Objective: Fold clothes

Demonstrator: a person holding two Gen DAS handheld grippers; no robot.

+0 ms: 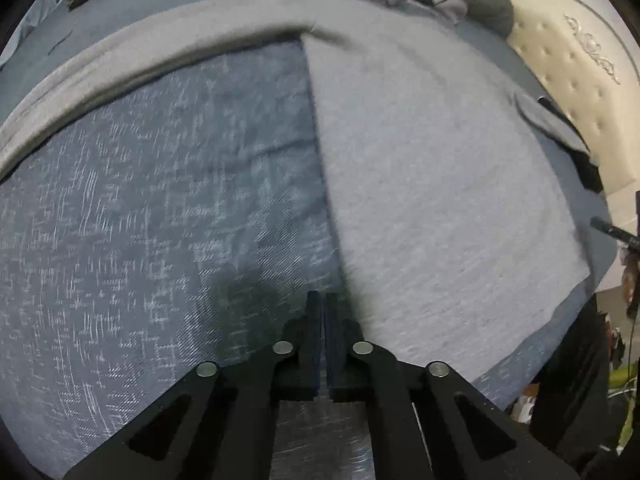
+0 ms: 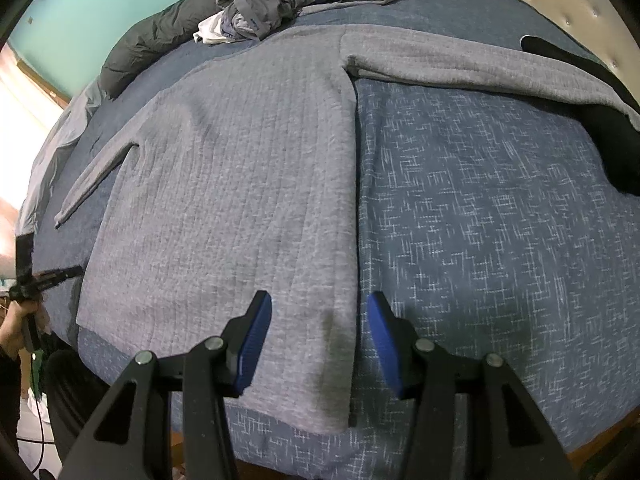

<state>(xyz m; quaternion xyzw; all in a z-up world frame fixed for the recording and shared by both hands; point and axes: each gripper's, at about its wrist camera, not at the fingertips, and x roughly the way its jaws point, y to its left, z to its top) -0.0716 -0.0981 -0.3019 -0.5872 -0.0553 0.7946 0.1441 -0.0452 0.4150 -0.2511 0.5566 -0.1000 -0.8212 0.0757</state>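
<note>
Grey knit fabric is covering most of the bed: a long-sleeved sweater [image 2: 240, 184] is lying flat on the blue patterned bedspread [image 2: 500, 220], hem toward the near edge, one sleeve [image 2: 480, 72] reaching out toward 2 o'clock and the other sleeve [image 2: 92, 180] trailing toward 8 o'clock. A pile of other clothes [image 2: 280, 4] is sitting at 12 o'clock, well apart from it.

Risks, as a judgement:
- The sweater's straight side edge is lying loose; a grip that catches one layer only is likely to drag the body askew and wrinkle it.
- The hem is lying at the mattress edge, so a pull toward 6 o'clock could slide the garment off the bed.
- The far sleeve is lying partly over a black garment [image 2: 600, 128]; lifting that sleeve may carry the garment along.

Tongs:
- The right gripper [image 2: 318, 320] is hovering with its blue pads spread wide, straddling the sweater's side edge and holding nothing.
- The left gripper [image 1: 323, 304] is hanging with its pads pressed together just beside the opposite edge; no cloth is showing between them.
</note>
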